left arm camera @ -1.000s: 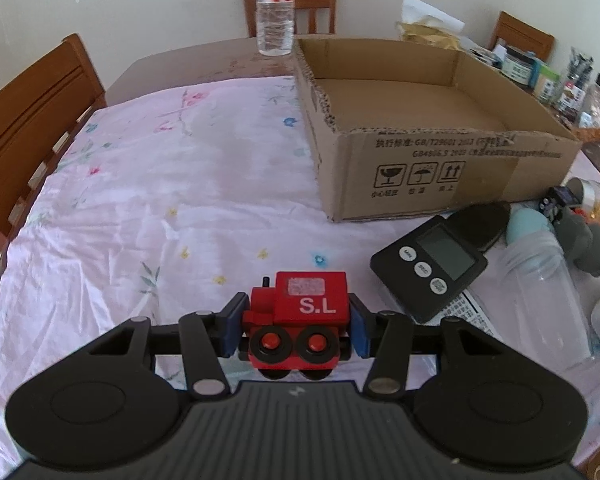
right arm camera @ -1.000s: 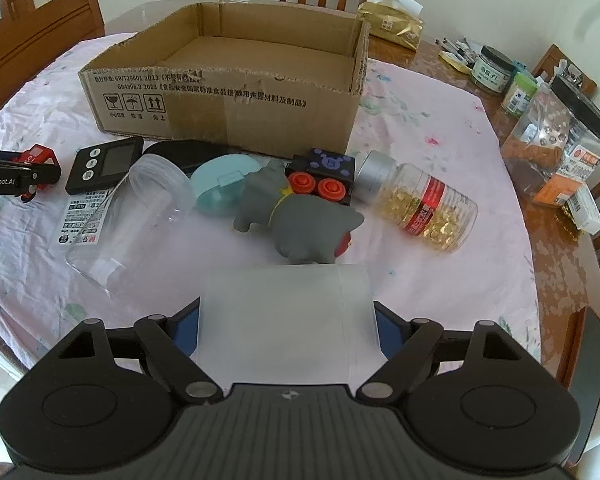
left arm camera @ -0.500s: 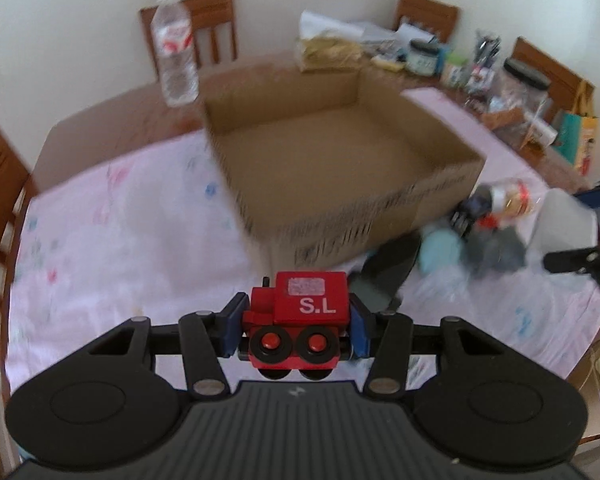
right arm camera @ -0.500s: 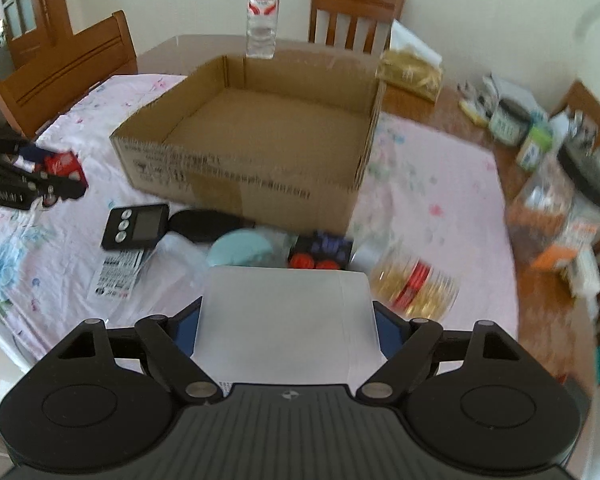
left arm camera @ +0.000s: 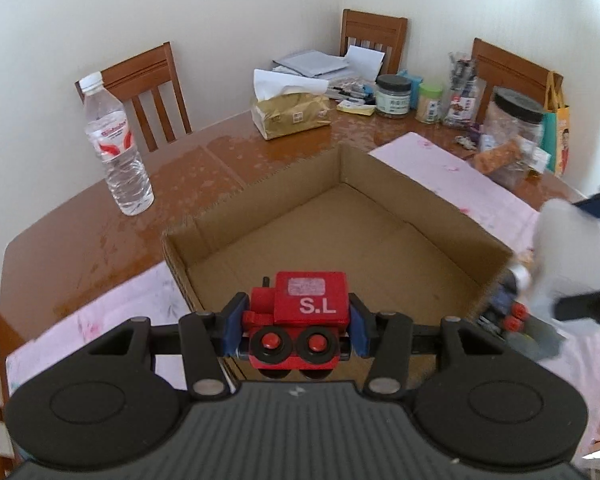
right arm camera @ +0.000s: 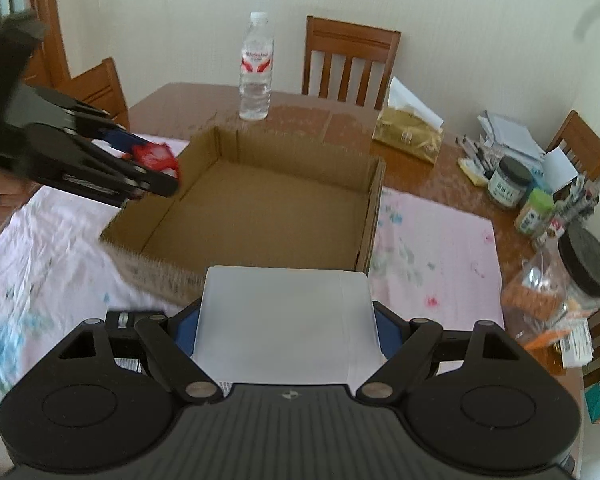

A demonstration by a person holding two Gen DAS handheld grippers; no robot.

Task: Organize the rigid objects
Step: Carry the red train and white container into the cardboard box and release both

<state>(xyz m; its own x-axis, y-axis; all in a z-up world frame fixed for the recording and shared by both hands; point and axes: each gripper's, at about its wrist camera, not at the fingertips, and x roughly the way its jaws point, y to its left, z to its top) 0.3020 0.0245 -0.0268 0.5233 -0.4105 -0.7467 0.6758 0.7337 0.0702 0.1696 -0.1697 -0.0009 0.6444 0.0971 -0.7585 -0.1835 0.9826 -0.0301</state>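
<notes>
My left gripper (left arm camera: 294,324) is shut on a red toy train (left arm camera: 300,316) marked "S.L", held in the air above the near corner of the open cardboard box (left arm camera: 380,184). In the right wrist view that gripper (right arm camera: 156,168) and its red train (right arm camera: 154,156) hover over the box's left wall (right arm camera: 156,216). My right gripper (right arm camera: 286,324) is shut on a white translucent plastic container (right arm camera: 286,320), raised just in front of the box's near wall. The left wrist view catches this container (left arm camera: 568,256) at the far right. The box's floor is bare.
A water bottle (left arm camera: 118,148), a tissue pack (left arm camera: 292,114), jars (left arm camera: 394,96) and clutter stand on the wooden table beyond the box. A black toy train with red wheels (left arm camera: 508,312) lies beside the box's right corner. A timer (right arm camera: 134,318) lies below my right gripper. Chairs ring the table.
Both grippers have risen and swung toward the box with their loads. The left one now hangs over the box's corner; the right one looks into the box from above its front wall.
</notes>
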